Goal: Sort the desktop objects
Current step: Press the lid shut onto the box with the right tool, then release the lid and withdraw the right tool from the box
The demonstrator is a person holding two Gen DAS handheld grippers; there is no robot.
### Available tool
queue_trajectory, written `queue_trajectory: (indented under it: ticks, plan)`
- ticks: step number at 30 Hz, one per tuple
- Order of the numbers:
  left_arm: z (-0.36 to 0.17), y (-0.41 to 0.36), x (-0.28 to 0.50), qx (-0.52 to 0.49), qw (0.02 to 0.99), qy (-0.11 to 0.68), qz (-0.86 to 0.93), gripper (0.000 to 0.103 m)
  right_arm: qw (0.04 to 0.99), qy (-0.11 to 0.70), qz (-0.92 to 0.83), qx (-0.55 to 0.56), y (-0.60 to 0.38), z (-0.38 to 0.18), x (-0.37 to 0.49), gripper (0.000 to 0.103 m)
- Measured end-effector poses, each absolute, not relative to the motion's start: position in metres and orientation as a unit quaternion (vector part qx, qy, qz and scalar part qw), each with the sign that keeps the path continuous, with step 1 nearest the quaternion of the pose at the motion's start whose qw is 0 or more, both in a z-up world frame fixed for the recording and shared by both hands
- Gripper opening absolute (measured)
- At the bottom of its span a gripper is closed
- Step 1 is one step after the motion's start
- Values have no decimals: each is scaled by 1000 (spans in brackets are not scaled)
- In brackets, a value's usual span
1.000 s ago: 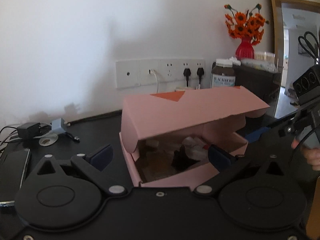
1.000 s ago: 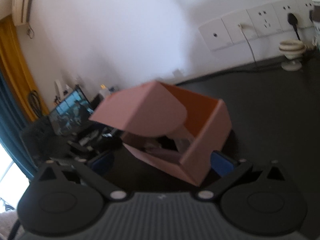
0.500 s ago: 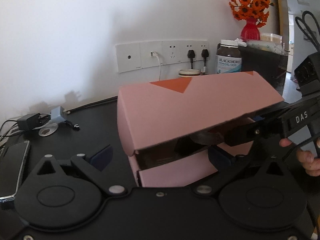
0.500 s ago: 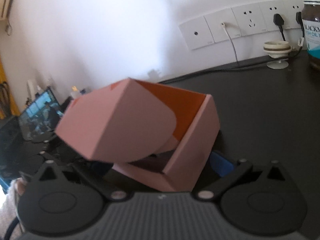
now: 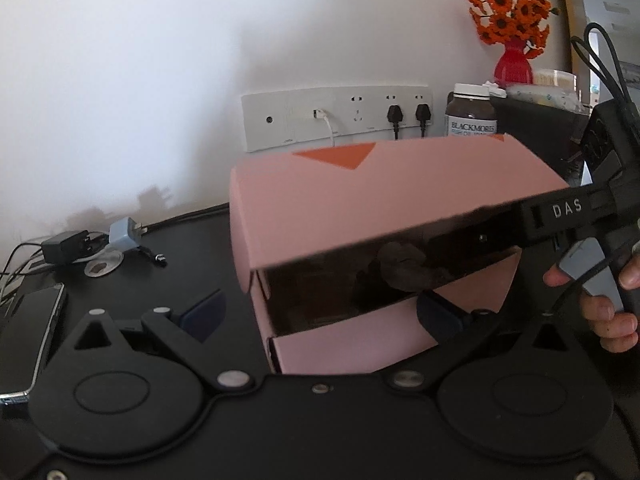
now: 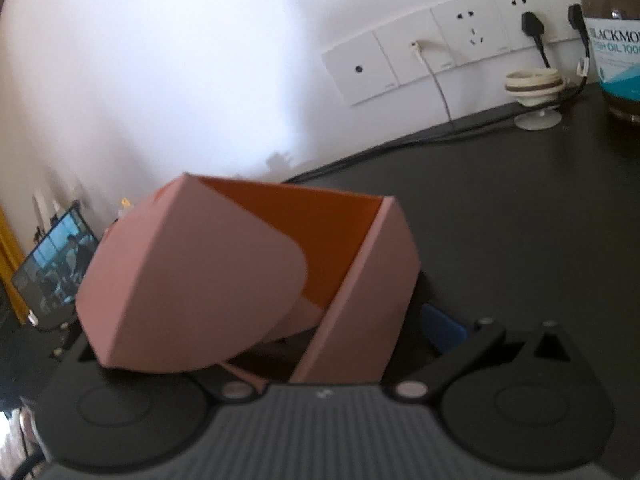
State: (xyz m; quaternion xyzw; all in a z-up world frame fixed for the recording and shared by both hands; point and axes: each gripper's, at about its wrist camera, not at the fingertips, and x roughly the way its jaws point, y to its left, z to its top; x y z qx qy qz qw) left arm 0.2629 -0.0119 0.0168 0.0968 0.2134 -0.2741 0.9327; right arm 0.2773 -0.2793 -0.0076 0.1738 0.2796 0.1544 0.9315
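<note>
Pink box (image 5: 360, 200) with orange triangle, black desk (image 6: 520, 208), red vase (image 5: 514, 65).

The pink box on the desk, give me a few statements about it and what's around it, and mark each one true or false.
1. The pink box has its lid partly lowered, with a gap left at the front. True.
2. The left gripper is shut on the box. False: its blue pads stand wide apart, touching nothing.
3. A brown supplement bottle stands behind the box near the wall sockets. True.
4. The flowers in the red vase are blue. False: they are orange.
5. A phone lies on the black desk, left of the box. True.
6. All the wall sockets are unused. False: two black plugs and a white cable are plugged in.
</note>
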Motion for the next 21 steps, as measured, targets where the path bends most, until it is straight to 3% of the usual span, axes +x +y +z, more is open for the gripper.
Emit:
queue_trajectory:
  ticks: [12,21]
  plan:
    - [11,-11,283,92,928,255,-256,103,922,257,132,259,-317,-10,283,102]
    - [9,-19,270,132,927,244,-251,103,930,264,108,230,-327,-5,254,102]
